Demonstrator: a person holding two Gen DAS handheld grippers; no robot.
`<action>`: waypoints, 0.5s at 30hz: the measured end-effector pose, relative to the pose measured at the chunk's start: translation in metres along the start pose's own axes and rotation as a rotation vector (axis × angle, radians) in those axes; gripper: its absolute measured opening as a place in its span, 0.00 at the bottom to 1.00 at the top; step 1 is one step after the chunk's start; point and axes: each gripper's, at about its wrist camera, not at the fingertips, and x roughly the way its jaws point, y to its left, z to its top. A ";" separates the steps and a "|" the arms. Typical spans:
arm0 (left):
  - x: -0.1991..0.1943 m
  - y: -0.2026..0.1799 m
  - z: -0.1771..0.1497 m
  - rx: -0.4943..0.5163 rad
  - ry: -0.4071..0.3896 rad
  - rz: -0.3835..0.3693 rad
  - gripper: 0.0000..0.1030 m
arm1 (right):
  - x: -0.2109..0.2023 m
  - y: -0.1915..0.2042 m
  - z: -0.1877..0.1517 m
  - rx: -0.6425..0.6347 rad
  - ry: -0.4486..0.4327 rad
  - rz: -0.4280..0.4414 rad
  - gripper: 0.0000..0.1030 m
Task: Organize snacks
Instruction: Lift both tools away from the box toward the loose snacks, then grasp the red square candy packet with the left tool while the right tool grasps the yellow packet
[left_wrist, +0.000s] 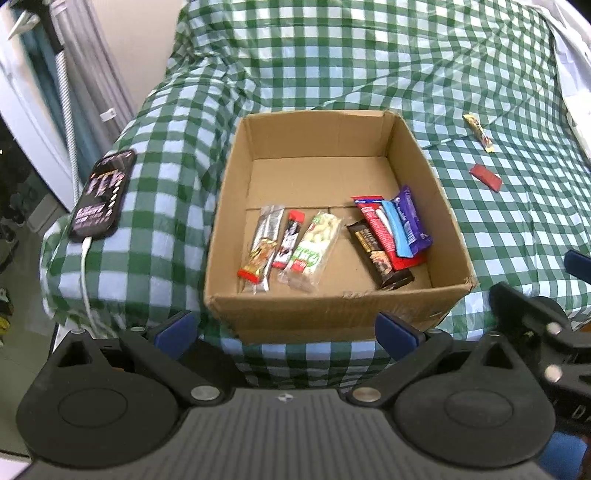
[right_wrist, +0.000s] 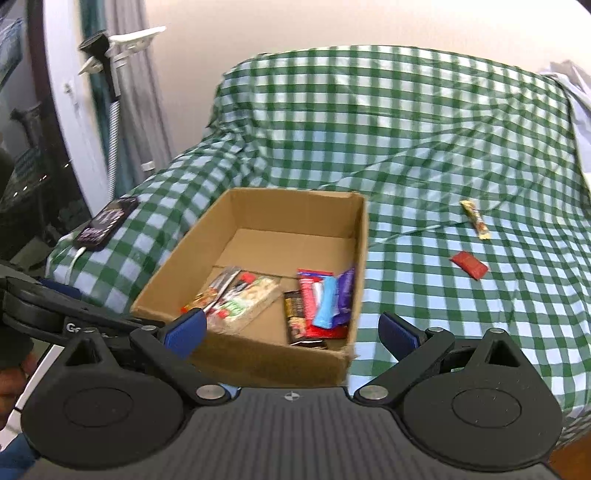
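Grippers first: the left gripper (left_wrist: 286, 330) is held wide apart and empty, low before the near wall of the cardboard box (left_wrist: 332, 314); the right gripper (right_wrist: 291, 332) is likewise spread wide with nothing between its blue pads, poised over the box's near right corner. Inside the box, seven snacks are counted: three laid side by side at the left, among them a nut bar (left_wrist: 314, 247), and four overlapped at the right, with a purple chocolate wrapper (left_wrist: 412, 219) on the outside. Out on the green checked cloth (right_wrist: 443, 147), two snacks are left: a red packet (right_wrist: 469, 264) and, beyond it, a slim yellow-brown bar (right_wrist: 475, 218), well apart from the box. The red packet is judged the likely next pick. It should be approached by the right gripper from above, jaws set across its short side, since thin wrappers slip on soft cloth. One phone (left_wrist: 101, 194) is seen charging at the left.
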 end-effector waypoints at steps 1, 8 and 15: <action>0.002 -0.005 0.005 0.010 0.003 -0.003 1.00 | 0.001 -0.008 0.001 0.017 -0.005 -0.015 0.96; 0.028 -0.073 0.063 0.054 0.048 -0.055 1.00 | 0.011 -0.085 0.000 0.143 -0.022 -0.153 0.96; 0.103 -0.201 0.162 0.031 0.149 -0.154 1.00 | 0.029 -0.197 -0.010 0.296 -0.018 -0.336 0.96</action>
